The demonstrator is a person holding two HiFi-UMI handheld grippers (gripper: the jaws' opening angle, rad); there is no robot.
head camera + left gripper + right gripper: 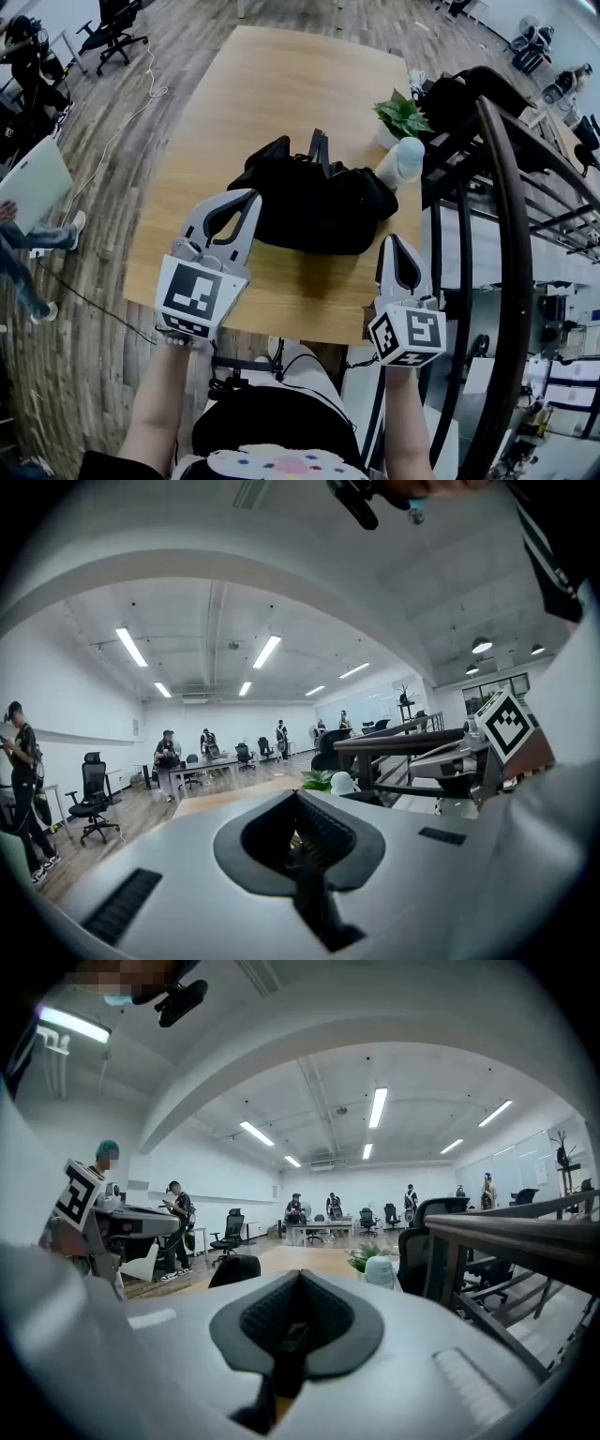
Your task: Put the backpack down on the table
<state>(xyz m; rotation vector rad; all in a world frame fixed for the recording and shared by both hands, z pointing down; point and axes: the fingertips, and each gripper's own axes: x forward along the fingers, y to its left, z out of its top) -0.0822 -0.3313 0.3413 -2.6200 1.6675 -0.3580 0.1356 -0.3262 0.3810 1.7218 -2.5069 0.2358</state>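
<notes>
The black backpack (314, 202) lies on the wooden desk (272, 84), close to its near edge. The left tool (246, 199) is clenched, with nothing between its jaws. In the head view it overlaps the bag's left side. The right tool (395, 244) is also clenched and empty, just beside the bag's right corner. A small potted plant (401, 114) and a white cup (401, 161) stand behind the backpack, at the desk's right edge.

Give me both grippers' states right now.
Left gripper: jaws closed, holding nothing.
Right gripper: jaws closed, holding nothing.
</notes>
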